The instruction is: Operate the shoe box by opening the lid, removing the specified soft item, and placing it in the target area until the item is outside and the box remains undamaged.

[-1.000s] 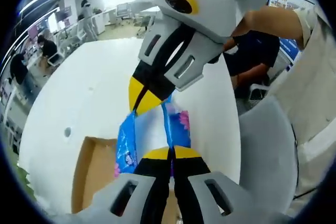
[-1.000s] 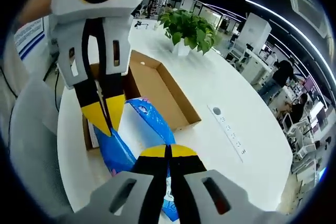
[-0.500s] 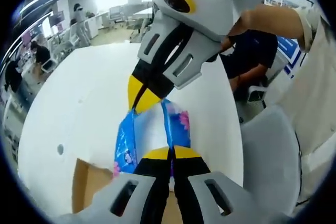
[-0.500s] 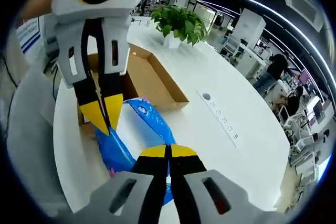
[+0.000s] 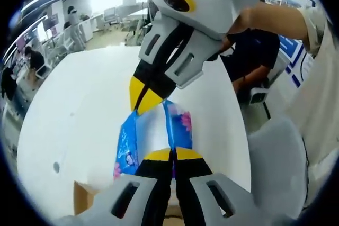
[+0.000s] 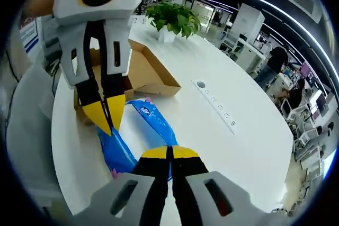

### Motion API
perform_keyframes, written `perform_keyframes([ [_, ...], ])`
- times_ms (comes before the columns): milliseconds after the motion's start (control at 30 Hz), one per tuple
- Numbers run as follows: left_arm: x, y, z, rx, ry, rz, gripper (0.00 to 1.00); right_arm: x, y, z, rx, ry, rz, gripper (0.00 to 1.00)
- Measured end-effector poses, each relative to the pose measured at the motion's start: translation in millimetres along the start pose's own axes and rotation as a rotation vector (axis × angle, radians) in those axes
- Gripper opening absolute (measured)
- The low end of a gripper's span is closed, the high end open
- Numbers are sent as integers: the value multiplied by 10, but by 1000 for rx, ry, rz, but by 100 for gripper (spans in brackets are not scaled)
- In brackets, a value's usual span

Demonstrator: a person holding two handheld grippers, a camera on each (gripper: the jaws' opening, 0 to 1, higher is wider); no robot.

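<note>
Jaws of the left gripper (image 5: 173, 154) pinch one edge of the blue packet (image 5: 177, 124); the right gripper (image 5: 145, 99) pinches the opposite edge, probably so the soft packet stays stretched between them. Both point toward each other above the white table (image 6: 249, 146). Farther back stands the open shoe box (image 6: 143, 72), now well apart from the packet.

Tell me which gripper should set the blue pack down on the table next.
Neither alone: both hold it. The left gripper and the right gripper each have jaws shut on the blue pack, one at each end, above the white table, away from the cardboard box. Lower them together.
</note>
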State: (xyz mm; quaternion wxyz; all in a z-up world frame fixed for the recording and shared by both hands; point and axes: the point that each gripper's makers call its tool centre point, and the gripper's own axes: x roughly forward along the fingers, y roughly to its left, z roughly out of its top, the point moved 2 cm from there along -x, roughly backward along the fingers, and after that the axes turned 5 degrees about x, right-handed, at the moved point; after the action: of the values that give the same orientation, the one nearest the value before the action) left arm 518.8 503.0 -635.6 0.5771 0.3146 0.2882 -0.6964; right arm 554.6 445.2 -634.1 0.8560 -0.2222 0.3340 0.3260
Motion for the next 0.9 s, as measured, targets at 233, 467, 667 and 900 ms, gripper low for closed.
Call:
perform_keyframes([
  [233,193,86,126,14,-3,-22,0,-48,-160,-166,7,11,-6,0],
  [467,391,149,303,28,-9,-43,0,-110,-330,-361,15,30,-13,0],
  [667,531,183,410,39,-12,-58,0,-158,-444,-494,15,45,-10,0],
  [900,678,225,542,52,-21,-79,0,-190,-595,-624,17,59,-12,0],
])
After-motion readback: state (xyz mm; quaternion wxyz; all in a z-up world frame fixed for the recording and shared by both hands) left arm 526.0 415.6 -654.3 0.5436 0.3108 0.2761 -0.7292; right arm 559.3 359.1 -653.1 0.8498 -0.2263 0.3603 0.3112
